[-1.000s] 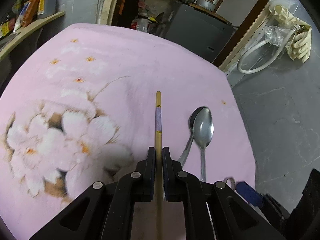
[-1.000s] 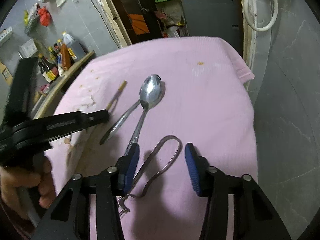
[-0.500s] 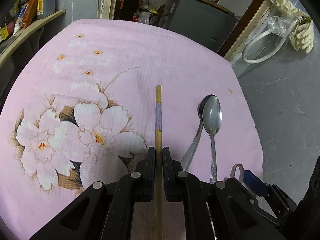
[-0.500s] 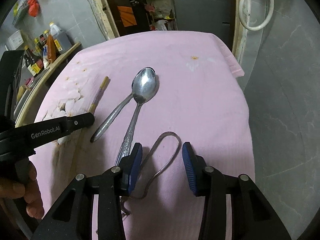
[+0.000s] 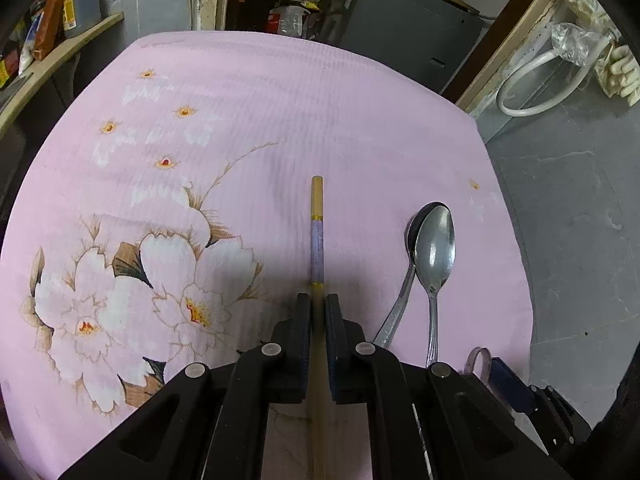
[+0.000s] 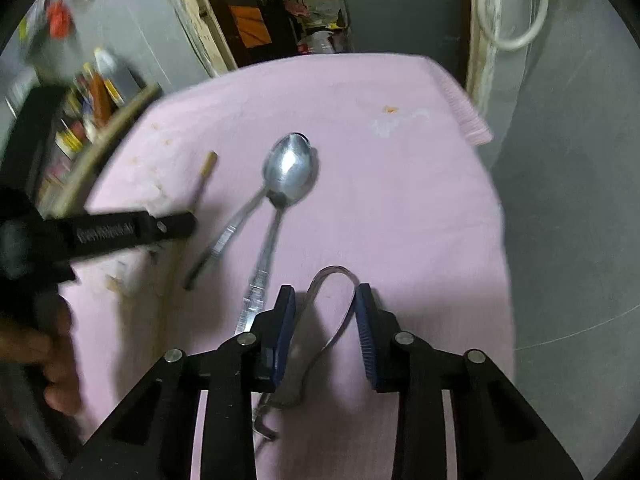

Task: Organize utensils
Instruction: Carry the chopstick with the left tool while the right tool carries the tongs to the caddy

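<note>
My left gripper is shut on a wooden chopstick with a purple band, which points away over the pink flowered cloth. Two metal spoons lie crossed to its right, bowls stacked. In the right wrist view the spoons lie ahead, with the chopstick and left gripper at left. My right gripper straddles a bent metal loop utensil on the cloth. Its jaws are closing; the right pad sits at the loop's side and the left pad is still apart from it.
A shelf of bottles runs along the table's left side. A dark grey cabinet stands behind the table, and a white hose hangs at the right over grey floor. A person's hand holds the left gripper.
The right jaws have narrowed around the metal loop. My left gripper has shifted left over the cloth with the chopstick, so the spoons sit further right in its view.
</note>
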{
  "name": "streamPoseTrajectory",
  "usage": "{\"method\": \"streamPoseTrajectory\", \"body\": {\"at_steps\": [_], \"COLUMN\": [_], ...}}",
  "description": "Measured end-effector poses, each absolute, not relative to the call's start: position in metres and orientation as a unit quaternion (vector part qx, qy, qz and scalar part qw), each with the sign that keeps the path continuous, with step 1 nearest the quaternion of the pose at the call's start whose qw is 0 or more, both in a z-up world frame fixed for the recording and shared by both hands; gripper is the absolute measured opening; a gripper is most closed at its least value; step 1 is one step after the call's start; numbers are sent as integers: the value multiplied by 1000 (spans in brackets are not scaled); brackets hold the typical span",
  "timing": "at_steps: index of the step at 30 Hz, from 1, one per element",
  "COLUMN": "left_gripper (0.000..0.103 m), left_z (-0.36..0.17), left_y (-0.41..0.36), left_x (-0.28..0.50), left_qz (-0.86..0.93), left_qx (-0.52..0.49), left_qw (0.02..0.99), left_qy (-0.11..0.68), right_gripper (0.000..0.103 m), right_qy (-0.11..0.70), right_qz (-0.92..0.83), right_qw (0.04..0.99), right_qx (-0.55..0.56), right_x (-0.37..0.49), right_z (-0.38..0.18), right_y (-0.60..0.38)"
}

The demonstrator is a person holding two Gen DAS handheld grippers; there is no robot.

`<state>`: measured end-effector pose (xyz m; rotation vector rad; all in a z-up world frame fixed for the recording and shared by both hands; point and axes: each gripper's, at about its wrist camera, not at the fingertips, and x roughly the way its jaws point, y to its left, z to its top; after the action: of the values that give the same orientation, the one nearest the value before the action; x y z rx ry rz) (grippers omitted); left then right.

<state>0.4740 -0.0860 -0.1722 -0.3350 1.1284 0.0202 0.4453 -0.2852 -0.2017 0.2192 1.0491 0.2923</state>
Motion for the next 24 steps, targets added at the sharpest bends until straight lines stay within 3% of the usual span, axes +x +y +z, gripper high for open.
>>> {"method": "streamPoseTrajectory", "body": {"at_steps": [8, 24], "left_gripper": [7, 7], "left_z": [-143, -58], "left_y": [-85, -93], "left_x": [444, 343], "left_qz": [-21, -101], "left_qx": [-183, -158], "left_qw": [864, 927], "left_qy": [469, 323], "right_gripper": [24, 21], "right_qy": [431, 295], "right_qz": [160, 138], "right_qw": [879, 943], "right_qx": [128, 67], "right_x": [411, 310], "right_z": [-164, -77], "right_y": [-298, -289]}}
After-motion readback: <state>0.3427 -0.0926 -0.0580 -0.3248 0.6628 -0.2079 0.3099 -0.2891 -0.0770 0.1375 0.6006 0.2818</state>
